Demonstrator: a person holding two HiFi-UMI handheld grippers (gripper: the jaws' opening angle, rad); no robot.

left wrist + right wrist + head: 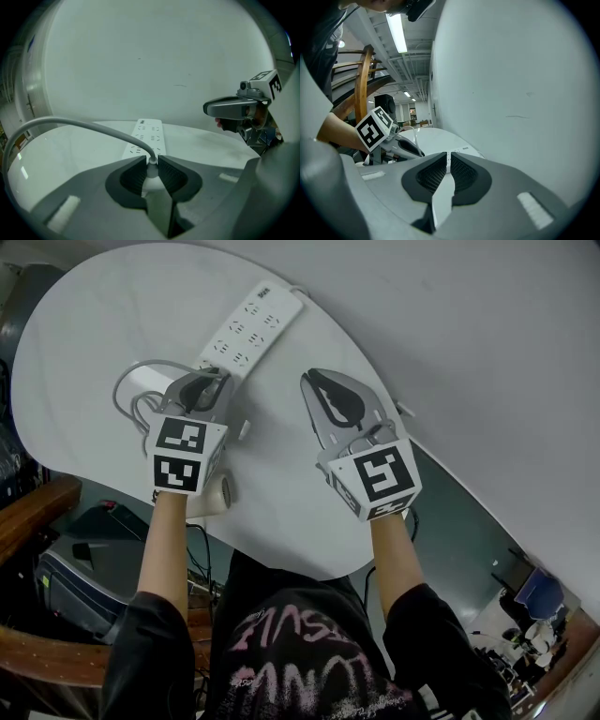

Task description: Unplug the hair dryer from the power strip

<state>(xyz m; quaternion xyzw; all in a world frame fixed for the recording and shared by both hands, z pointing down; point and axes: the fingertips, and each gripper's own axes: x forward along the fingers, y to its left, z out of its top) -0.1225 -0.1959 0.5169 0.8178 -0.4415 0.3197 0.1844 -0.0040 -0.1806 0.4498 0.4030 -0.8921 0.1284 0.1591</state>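
A white power strip (251,326) lies on the round white table (84,343), pointing away from me. My left gripper (214,378) is at the strip's near end, shut on the white plug (151,167). The plug's grey cord (84,124) arcs off to the left and loops on the table (131,390). The jaws hide whether the prongs sit in a socket. A white rounded body (218,494), apparently the hair dryer, lies under my left hand near the table edge. My right gripper (314,382) hovers to the right of the strip, shut and empty.
A pale wall (469,315) runs close behind the table and the far end of the strip. The table's front edge is just under my wrists. Below it at the left are a wooden rail (37,507) and dark equipment (75,568).
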